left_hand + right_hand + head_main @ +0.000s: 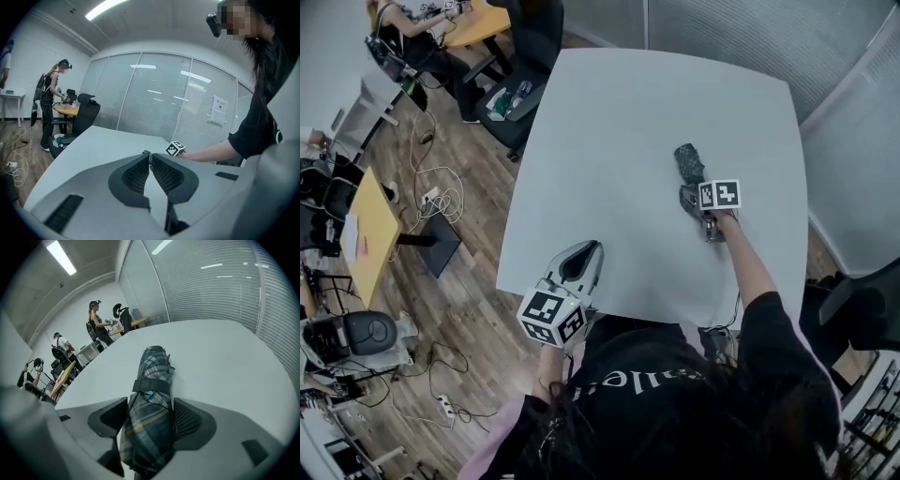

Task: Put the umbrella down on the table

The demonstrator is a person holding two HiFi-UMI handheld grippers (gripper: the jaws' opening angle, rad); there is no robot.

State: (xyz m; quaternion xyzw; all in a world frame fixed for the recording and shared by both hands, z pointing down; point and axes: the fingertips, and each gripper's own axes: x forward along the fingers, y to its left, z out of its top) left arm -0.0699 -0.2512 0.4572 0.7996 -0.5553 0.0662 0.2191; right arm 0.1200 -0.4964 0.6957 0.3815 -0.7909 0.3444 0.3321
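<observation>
The white tabletop (pixel 609 112) fills most of the room's near side, and almost all of it is bare. Its far and right edges run close to the blinded glass wall (pixel 722 37). The left edge gives onto open wood floor (pixel 478 309) strewn with cables (pixel 431 192). A black office chair (pixel 530 42) crowds the far left corner.

The left tool (pixel 589 248) hangs over the near left edge, jaws pressed together with nothing between them. It is well apart from the right tool (pixel 692 192), which is over the right half and angled downward.

The right tool's jaws are spread to either side of the folded plaid umbrella (pixel 688 161), with the pads beside the fabric rather than squeezing it. The umbrella lies on the tabletop pointing toward the far edge, with clear surface all round. A dark strap (pixel 151 385) wraps its middle.
</observation>
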